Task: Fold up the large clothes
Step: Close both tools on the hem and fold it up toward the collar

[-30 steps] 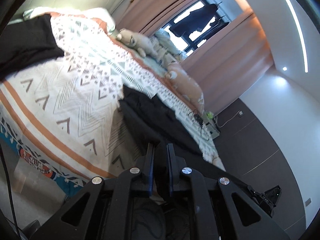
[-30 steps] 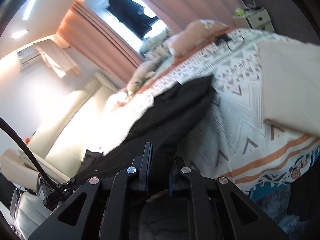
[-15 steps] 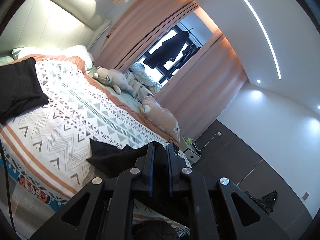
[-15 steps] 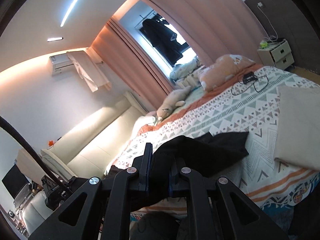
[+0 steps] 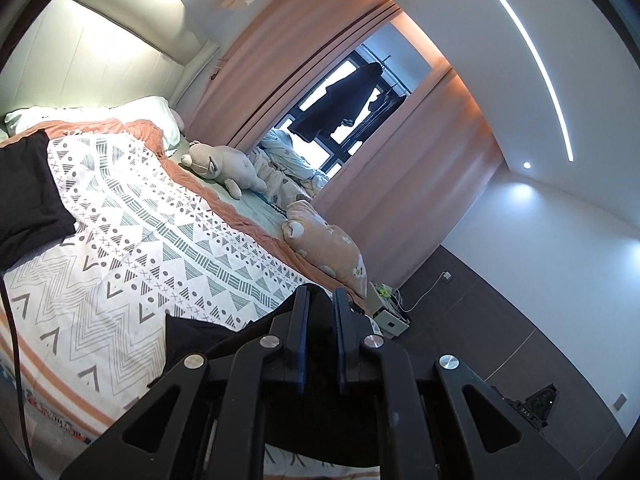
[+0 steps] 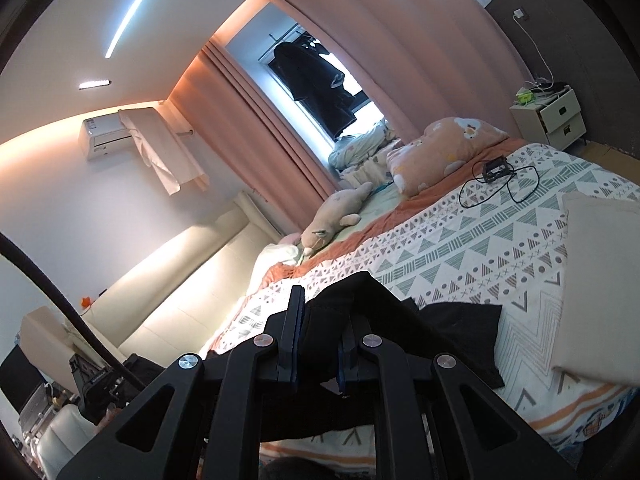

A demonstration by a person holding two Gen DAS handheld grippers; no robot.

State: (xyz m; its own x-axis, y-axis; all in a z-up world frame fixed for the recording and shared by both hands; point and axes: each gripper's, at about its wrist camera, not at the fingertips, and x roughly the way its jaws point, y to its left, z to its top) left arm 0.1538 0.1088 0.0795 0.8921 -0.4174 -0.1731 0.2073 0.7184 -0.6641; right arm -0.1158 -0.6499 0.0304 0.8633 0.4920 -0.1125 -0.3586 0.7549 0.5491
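Now both grippers pinch the black garment: the left gripper [image 5: 319, 300] has cloth [image 5: 200, 338] clamped between its narrow fingers, and the right gripper [image 6: 324, 304] grips a bunched fold [image 6: 360, 292]. From each, the fabric hangs down to the bed [image 5: 132, 248], its free end resting on the patterned quilt [image 6: 460, 248]. Plush toys [image 5: 224, 164] lie by pink curtains [image 6: 400, 40]; a beige folded piece [image 6: 600, 280] rests nearby.

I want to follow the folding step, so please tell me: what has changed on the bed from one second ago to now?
Both grippers rose, lifting the black garment: it lay stretched along the patterned bedspread before, and now most of it hangs from the jaws. The left gripper and right gripper stayed shut on it. The plush toys, the pillows and the folded dark cloth did not move.
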